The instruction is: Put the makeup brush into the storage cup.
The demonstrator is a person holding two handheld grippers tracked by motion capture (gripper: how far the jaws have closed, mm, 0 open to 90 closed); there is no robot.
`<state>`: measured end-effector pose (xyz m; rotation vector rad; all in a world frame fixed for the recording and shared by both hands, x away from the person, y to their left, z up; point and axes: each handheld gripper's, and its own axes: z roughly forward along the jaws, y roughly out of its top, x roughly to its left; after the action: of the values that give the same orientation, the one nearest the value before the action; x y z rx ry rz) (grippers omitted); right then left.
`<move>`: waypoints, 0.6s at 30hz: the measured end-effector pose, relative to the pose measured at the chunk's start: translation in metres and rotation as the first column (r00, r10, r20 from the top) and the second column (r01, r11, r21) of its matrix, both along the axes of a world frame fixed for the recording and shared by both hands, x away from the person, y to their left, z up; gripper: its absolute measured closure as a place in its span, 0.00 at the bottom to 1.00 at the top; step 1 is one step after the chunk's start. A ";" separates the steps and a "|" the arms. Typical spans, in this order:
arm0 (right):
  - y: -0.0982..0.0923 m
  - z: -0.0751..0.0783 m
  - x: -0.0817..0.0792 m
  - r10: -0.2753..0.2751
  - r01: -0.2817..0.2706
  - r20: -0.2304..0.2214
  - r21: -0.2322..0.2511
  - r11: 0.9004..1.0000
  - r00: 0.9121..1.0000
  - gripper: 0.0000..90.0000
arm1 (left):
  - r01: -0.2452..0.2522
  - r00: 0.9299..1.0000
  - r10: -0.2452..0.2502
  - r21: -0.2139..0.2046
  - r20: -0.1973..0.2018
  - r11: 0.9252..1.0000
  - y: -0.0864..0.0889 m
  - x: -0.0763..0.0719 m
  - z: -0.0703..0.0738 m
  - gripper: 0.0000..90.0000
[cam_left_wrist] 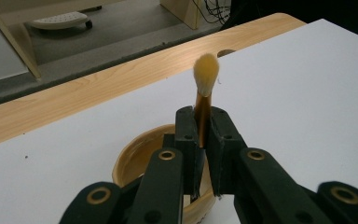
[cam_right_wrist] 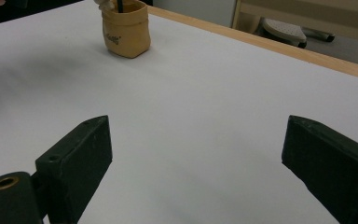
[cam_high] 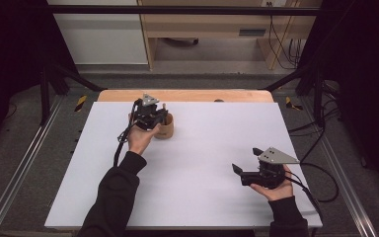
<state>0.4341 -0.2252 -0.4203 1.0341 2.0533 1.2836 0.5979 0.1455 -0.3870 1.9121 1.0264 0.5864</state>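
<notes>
The left gripper [cam_left_wrist: 204, 140] has its jaws pinched tight on the handle of a brush [cam_left_wrist: 205, 88], bristle tuft pointing up and away beyond the fingertips, and right beneath those jaws sits the tan pot [cam_left_wrist: 135, 161] with its open mouth just below the grip. From up high, the same gripper [cam_high: 150, 114] sits over the pot [cam_high: 166, 127] at the far side of the white table [cam_high: 202, 148]. It looks like the brush is either going into that pot or coming out of it (no way to tell which from here), so the sensible thing is to keep the handle vertical and travel straight along its own axis, so the stem doesn't snag the soft rim and tip the pot over. The right gripper [cam_right_wrist: 196, 154] hangs wide open with nothing between its jaws, well off to the side, the pot [cam_right_wrist: 125, 30] far ahead of it. That free tool could come across and steady the pot's wall if it starts to wobble.
</notes>
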 end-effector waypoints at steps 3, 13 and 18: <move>0.000 0.000 0.000 0.000 0.000 0.001 -0.001 1.000 1.000 0.10 | -0.004 1.000 0.004 0.001 0.002 1.000 0.000 0.000 -0.001 0.86; 0.000 -0.001 0.000 0.000 0.000 0.003 -0.004 1.000 1.000 0.09 | 0.003 1.000 -0.002 -0.025 0.015 1.000 0.002 -0.006 -0.002 0.66; 0.000 0.000 0.000 -0.001 0.001 0.002 -0.001 1.000 1.000 0.09 | 0.007 0.999 -0.006 -0.039 0.033 0.999 0.007 -0.015 0.002 0.57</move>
<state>0.4340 -0.2249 -0.4205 1.0334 2.0518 1.2816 0.5827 0.1524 -0.3852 1.8647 1.0034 0.5883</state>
